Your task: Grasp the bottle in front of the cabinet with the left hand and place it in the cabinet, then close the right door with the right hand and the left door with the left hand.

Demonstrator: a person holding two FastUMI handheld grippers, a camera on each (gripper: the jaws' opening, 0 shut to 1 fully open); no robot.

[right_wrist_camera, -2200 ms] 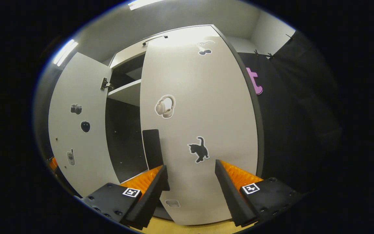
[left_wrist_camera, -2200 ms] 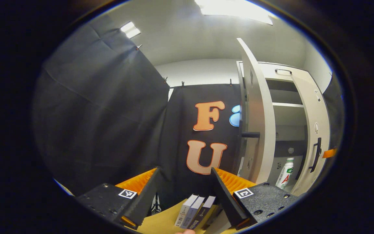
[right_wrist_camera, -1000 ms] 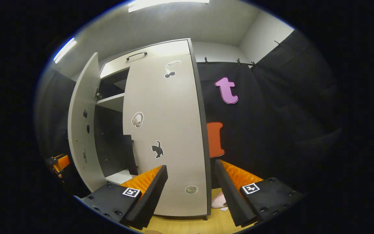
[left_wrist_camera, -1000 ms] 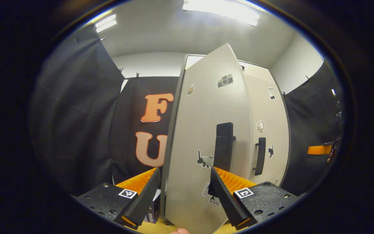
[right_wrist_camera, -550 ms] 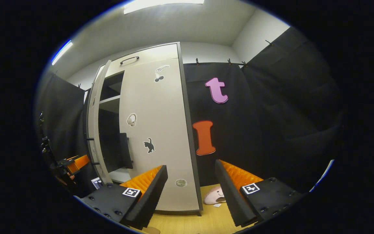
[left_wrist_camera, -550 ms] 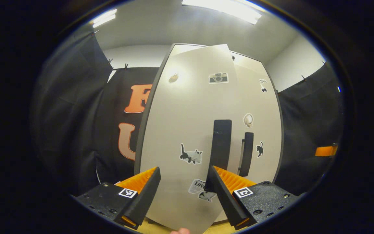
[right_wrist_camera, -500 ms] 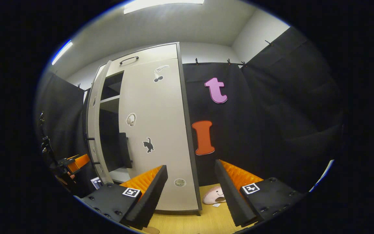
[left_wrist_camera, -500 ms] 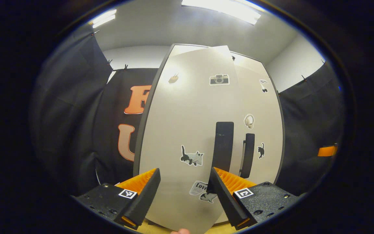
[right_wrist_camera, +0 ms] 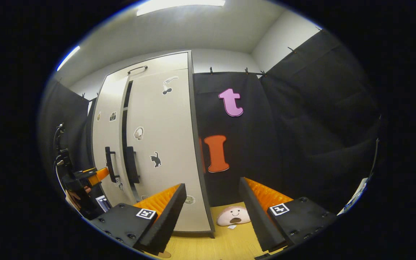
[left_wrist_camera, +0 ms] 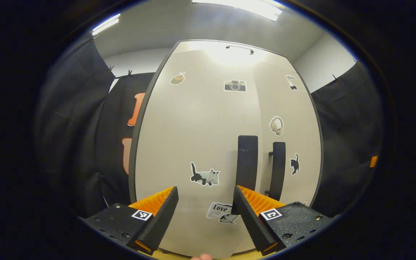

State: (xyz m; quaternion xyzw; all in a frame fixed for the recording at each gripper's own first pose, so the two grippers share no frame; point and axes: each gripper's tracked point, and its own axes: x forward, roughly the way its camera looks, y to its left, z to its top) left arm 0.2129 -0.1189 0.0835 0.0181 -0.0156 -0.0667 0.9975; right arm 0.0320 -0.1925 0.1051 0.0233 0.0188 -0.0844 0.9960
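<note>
- Cabinet [left_wrist_camera: 226, 90] faced square-on in the left gripper view; left door [left_wrist_camera: 193, 144] nearly flush with right door [left_wrist_camera: 287, 108], a narrow dark gap still visible between them in the right gripper view.
- Left tongs [left_wrist_camera: 202, 209] apart, clamped on nothing, held just in front of the left door's lower face, beside its handle [left_wrist_camera: 247, 162]; judged a pushing posture, suited to pressing the panel home without gripping.
- Right tongs [right_wrist_camera: 211, 211] apart and empty, held well off to the cabinet's right side; judged parked clear, the right door appearing shut.
- Bottle: hidden; judged inside the cabinet behind the doors, not confirmable.
- Left tongs also visible far off in the right gripper view, with the holding hand [right_wrist_camera: 74, 196], close to the door handles.
- Count: two doors, two dark vertical handles, second handle [left_wrist_camera: 277, 169] on the right door, one small pull [right_wrist_camera: 137, 68] on the top panel.
- Count: stickers on the doors, at least seven in the left gripper view, among them a camera sticker [left_wrist_camera: 235, 86] and a cat sticker [left_wrist_camera: 204, 175].
- Count: one plush toy [right_wrist_camera: 232, 216] on the wooden floor [right_wrist_camera: 226, 242] to the right of the cabinet base.
</note>
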